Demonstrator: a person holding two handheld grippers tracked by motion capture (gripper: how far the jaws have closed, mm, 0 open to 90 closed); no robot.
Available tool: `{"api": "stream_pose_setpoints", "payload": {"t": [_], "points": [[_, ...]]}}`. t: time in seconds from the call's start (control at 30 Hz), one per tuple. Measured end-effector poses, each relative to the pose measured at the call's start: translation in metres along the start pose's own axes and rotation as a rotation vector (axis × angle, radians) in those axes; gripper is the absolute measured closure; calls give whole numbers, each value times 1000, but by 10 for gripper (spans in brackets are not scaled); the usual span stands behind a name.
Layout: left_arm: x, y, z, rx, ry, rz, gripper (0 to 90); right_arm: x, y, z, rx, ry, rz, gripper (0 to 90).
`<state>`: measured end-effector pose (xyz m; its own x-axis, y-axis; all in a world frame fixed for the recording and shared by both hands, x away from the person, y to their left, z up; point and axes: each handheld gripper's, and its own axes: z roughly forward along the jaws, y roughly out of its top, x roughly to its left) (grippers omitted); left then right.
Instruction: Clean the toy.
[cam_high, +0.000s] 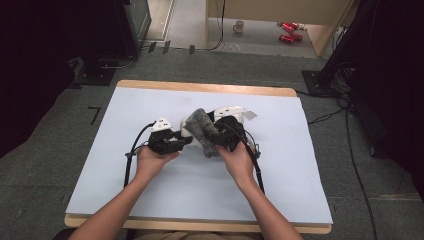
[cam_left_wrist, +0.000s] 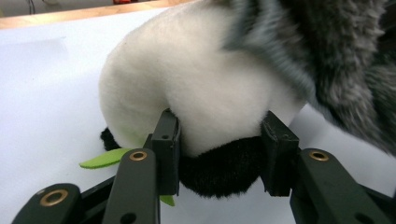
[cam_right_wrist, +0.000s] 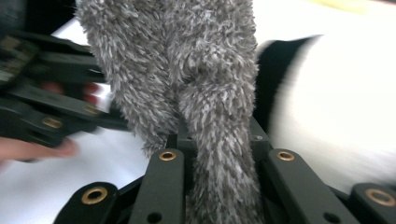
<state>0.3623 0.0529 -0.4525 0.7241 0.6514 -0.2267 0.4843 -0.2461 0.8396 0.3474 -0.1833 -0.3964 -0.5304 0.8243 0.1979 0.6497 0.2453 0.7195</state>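
The plush panda (cam_high: 192, 131) lies mid-worktop (cam_high: 150, 195). From above, the left gripper (cam_high: 186, 140) meets the panda's near-left side. The left gripper view adds what that hides: the jaws press into the panda's white-and-black underside (cam_left_wrist: 219, 140), beside a green leaf (cam_left_wrist: 105, 158). The right gripper (cam_right_wrist: 217, 140) is clamped on a grey furry cloth (cam_right_wrist: 187, 70), draped against the panda, possibly over it.

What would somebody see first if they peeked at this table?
Probably the white and black plush toy in the middle of the pale table, pinched at its lower end by the left gripper. Next, the shaggy grey cloth draped beside the toy, clamped in the right gripper.
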Motion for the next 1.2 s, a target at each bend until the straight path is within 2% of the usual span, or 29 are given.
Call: {"api": "stream_pose_setpoints", "payload": {"t": [0.1,0.3,0.47,0.73,0.9,0.97,1.07,1.2], "points": [[2,3,1,11,-8,1,588,-12,-1,-7,-3,13,27,775],[10,7,0,35,-28,-32,589,-27,-3,-28,-33,-12,45,778],[12,8,1,41,-40,-49,589,-45,-5,-44,-66,-35,97,776],[14,10,2,42,-49,-54,588,-70,-15,-54,-83,-76,154,773],[15,9,2,36,-54,-58,587,-78,-18,-58,-85,-100,176,773],[15,9,2,36,-56,-58,586,-80,-18,-59,-84,-117,175,773],[16,8,2,38,-55,-58,586,-88,-20,-63,-82,-145,201,773],[17,8,1,36,-57,-62,586,-91,-19,-70,-98,-139,213,773]]}}
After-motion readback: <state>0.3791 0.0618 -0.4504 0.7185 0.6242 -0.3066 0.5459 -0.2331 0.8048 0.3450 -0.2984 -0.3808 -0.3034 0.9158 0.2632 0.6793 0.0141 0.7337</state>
